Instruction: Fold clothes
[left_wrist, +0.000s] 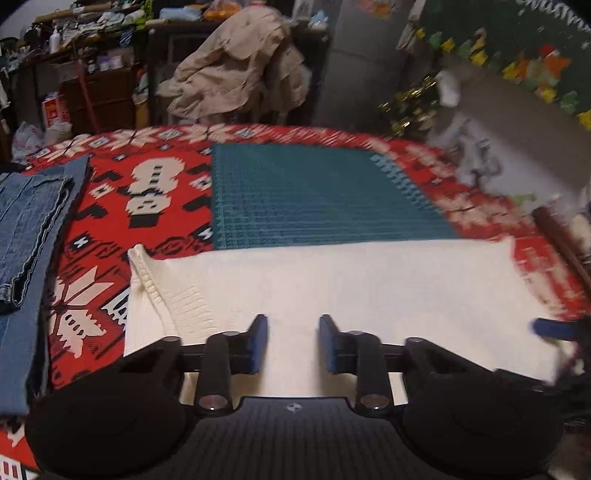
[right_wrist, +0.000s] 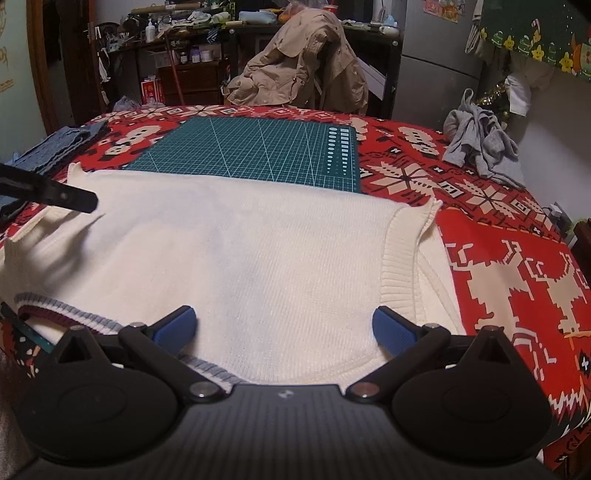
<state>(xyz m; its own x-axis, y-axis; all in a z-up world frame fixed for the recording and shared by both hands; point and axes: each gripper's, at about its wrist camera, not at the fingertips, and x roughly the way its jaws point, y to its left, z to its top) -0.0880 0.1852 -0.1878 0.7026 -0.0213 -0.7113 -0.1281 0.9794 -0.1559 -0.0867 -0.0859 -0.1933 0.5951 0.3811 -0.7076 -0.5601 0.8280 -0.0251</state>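
Observation:
A cream knit sweater (right_wrist: 258, 251) lies flat across the near part of the table, with a ribbed armhole (right_wrist: 400, 258) at the right and a grey and maroon striped neck trim (right_wrist: 55, 306) at the near left. My right gripper (right_wrist: 284, 328) hovers over its near edge, open wide, with nothing between the pads. My left gripper (left_wrist: 293, 343) is over the sweater (left_wrist: 332, 280) near its ribbed left edge (left_wrist: 159, 288). Its blue pads stand a narrow gap apart and hold nothing. One of its black fingers (right_wrist: 72, 197) shows at the left of the right wrist view.
Folded blue jeans (left_wrist: 29, 229) lie at the table's left. A green cutting mat (right_wrist: 258, 147) sits beyond the sweater on the red patterned tablecloth (right_wrist: 517, 277). A crumpled grey garment (right_wrist: 480, 147) is at the far right. A beige jacket (right_wrist: 303, 62) hangs on a chair behind.

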